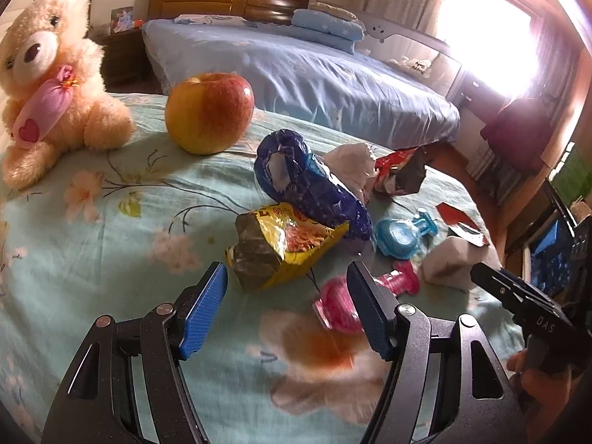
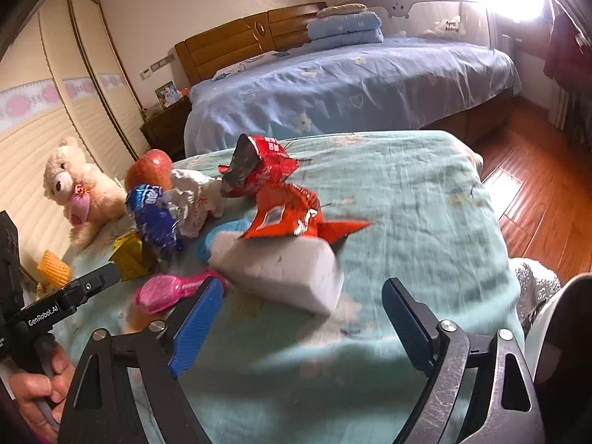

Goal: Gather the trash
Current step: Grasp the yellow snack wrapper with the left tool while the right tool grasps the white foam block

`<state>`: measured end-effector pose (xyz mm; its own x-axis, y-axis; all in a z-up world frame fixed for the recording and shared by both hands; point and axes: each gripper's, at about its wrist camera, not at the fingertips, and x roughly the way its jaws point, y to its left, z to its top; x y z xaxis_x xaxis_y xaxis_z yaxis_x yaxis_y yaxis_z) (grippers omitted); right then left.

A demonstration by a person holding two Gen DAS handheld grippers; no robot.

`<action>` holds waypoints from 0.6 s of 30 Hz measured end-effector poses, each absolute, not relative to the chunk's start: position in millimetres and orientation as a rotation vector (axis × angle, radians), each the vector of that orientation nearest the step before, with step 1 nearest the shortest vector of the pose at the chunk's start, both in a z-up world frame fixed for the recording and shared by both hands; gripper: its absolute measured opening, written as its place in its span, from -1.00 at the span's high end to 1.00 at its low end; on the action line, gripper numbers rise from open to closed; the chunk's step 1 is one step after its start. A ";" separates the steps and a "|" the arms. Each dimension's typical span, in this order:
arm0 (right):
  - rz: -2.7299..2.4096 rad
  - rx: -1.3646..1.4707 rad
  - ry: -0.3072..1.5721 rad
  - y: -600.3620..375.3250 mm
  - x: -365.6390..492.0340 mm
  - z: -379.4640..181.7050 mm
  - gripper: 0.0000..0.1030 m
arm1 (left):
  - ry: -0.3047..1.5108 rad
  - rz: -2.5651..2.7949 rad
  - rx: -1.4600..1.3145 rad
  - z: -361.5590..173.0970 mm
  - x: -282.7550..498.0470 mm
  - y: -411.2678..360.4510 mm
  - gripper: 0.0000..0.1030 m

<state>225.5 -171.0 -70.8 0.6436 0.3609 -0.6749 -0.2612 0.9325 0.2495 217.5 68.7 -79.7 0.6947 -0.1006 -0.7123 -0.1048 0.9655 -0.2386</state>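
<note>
1. The left tongs (image 1: 286, 277) are wide apart and hold nothing. They hang just above the bed with the light green flowered cover (image 1: 111, 259).
2. A crinkled yellow snack bag (image 1: 281, 248) lies on the cover right in front of the left tongs, near the tip of the blue finger pad (image 1: 207, 307) on the left.
3. Behind the yellow bag lies a crumpled dark blue shiny bag (image 1: 314, 185), touching it.
4. A crumpled white paper (image 1: 351, 162) and a torn red wrapper (image 1: 399, 170) sit behind the blue bag.
5. A pink plastic toy bottle (image 1: 340, 303) lies partly behind the other left finger. A blue plastic toy bottle (image 1: 403, 233) is near it.
6. The right tongs (image 2: 301, 299) are wide apart and hold nothing.
7. A white block of sponge (image 2: 285, 277) lies on the cover just in front of the right tongs. A flat orange-red wrapper (image 2: 292, 214) rests on top of it.
8. A red and yellow apple (image 1: 209, 113) and a cream teddy bear with a pink bib (image 1: 51, 81) sit at the far side of the bed cover.
9. A bigger bed with a blue sheet (image 2: 351, 85) stands farther back.
</note>
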 end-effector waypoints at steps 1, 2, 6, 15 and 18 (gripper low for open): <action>0.354 0.130 0.799 -170.6 228.6 -71.6 -0.62 | 0.811 0.002 -0.271 -81.5 220.5 68.7 -0.31; 0.354 0.128 0.802 -169.3 231.3 -72.7 -0.57 | 0.816 0.004 -0.273 -83.4 223.2 68.7 -0.30; 0.352 0.119 0.808 -166.0 236.8 -76.6 -0.15 | 0.832 -0.016 -0.286 -88.4 231.5 69.2 0.45; 0.361 0.134 0.800 -172.1 225.5 -76.6 0.47 | 0.823 -0.047 -0.277 -84.4 214.6 65.3 0.95; 0.363 0.153 0.795 -175.8 216.5 -75.6 0.50 | 0.818 -0.063 -0.282 -81.4 201.7 63.7 0.96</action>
<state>216.5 -175.8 -75.6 0.6425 0.3742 -0.6688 -0.2603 0.9274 0.2688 201.7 63.7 -81.4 0.6840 -0.1634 -0.7110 -0.0531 0.9609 -0.2719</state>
